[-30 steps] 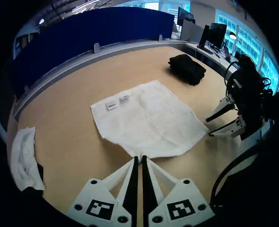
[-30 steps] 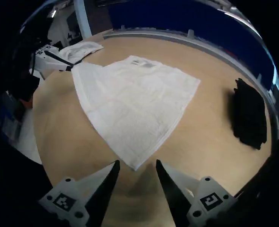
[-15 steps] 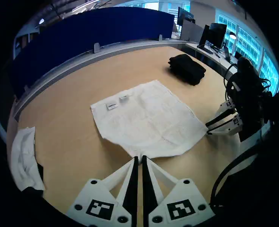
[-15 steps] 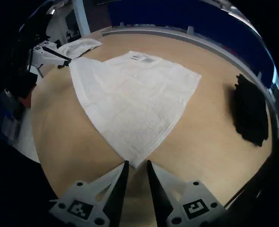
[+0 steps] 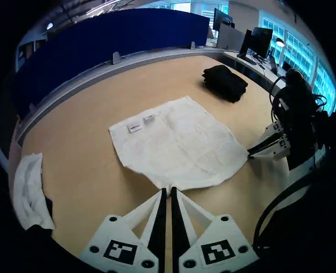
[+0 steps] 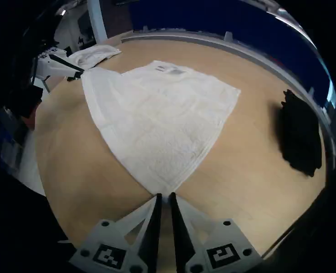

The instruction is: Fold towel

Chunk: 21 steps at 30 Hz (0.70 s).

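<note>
Towel (image 5: 177, 141) lay spread flat in the middle of the table (image 5: 77, 150), unfolded; left gripper (image 5: 168, 191) and right gripper (image 6: 164, 196) each sat pinched together on one near corner. Every fold was yet to do.

— What are the tools like?

— The left claw (image 5: 166, 191) has two white, wedge-shaped fingers (image 5: 145, 218) with black inner faces that taper to thin tips. Each broad base carries a square black-and-white marker (image 5: 120, 251) and small dark round holes.

— And the other?

— The right claw (image 6: 164, 196) is built the same: white wedges, black inner edges, matching markers. In the left gripper view, a bulky black housing (image 5: 300, 123) sits behind its fingers, with a dark cable (image 5: 263, 218) curving below.
</note>
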Motion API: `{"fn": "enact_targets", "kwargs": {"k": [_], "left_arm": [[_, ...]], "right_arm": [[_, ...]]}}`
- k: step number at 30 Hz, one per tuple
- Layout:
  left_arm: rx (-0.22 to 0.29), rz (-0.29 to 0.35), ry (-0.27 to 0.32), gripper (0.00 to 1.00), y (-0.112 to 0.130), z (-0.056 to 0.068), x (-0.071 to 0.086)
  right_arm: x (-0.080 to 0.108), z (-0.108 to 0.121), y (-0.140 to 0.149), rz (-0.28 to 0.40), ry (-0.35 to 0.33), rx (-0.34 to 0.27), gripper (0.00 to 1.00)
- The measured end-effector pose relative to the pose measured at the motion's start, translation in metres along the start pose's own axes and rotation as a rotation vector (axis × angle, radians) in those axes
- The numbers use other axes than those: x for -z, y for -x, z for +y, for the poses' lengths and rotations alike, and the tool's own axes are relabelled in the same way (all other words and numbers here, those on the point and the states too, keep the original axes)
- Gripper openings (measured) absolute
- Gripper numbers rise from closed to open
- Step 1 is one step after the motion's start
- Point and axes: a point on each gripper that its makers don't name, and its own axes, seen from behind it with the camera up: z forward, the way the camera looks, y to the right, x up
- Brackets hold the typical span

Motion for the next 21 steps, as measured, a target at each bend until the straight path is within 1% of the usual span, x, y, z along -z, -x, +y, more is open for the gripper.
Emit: {"fn": "enact_targets", "kwargs": {"k": [4,6,8,14,21], "left_arm": [[0.0,-0.002,-0.001,0.07,0.0021,-0.0005,-0.0016],[-0.001,-0.003,-0.002,0.07,0.0028,-0.0004,-0.0022],[-0.001,-0.004,-0.002,0.07,0.0032,-0.0001,-0.0025],[-0.001,-0.003,-0.003,0.07,0.0026,-0.0008,-0.002],[-0.001,-0.002,-0.005,0.07,0.003,0.0001,-0.0011]], "right_arm": [[0.0013,0.0007,-0.0004,-0.001,0.004,-0.004,0.1],[0.0022,0.0028,-0.001,0.001,0.013,-0.006,0.02],[0.0031,0.0063,-0.0018,0.005,0.026,-0.007,0.01],[0.0016,0.0063,-0.0016,-0.001,0.0,-0.035,0.01],[0.0066,0.0061,-0.008,0.014,-0.011,-0.038,0.01]]}}
